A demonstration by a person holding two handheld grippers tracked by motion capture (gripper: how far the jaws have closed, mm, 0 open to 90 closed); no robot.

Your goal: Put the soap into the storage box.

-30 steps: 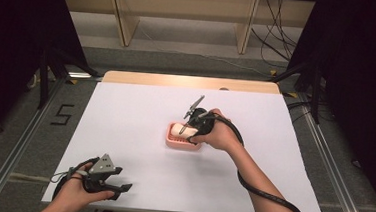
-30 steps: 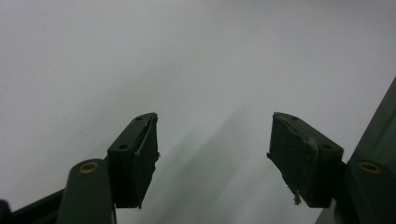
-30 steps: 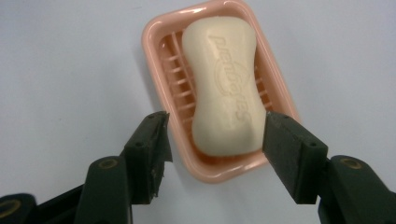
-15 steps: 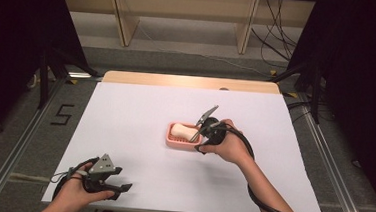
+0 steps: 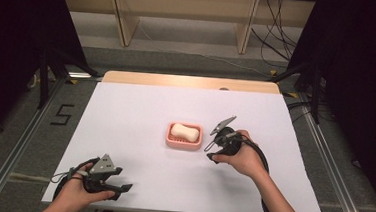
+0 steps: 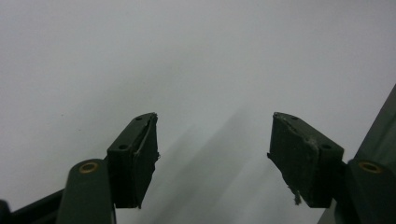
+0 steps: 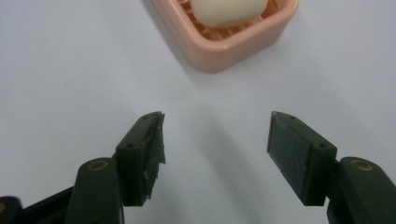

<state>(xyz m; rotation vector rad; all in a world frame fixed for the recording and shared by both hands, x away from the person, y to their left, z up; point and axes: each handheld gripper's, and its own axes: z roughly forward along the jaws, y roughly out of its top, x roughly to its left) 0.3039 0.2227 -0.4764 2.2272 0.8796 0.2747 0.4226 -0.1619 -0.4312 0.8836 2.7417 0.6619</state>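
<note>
The pink soap dish (image 5: 184,136) holding a pale soap bar (image 5: 184,132) sits on the table (image 5: 140,107) just beside the right gripper (image 7: 215,154), whose jaws are spread and empty.

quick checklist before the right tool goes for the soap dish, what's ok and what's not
1. Right tool open, nothing between its jaws: ok.
2. Soap lying in the pink dish: ok.
3. Dish ahead of the right tool, apart from it: ok.
4. Dish centred between the jaws: not ok, in the right gripper view it lies off to one side.
5. Left tool open, near the table's front edge, away from the dish: ok.
6. Soap loose or stuck: cannot tell.
</note>
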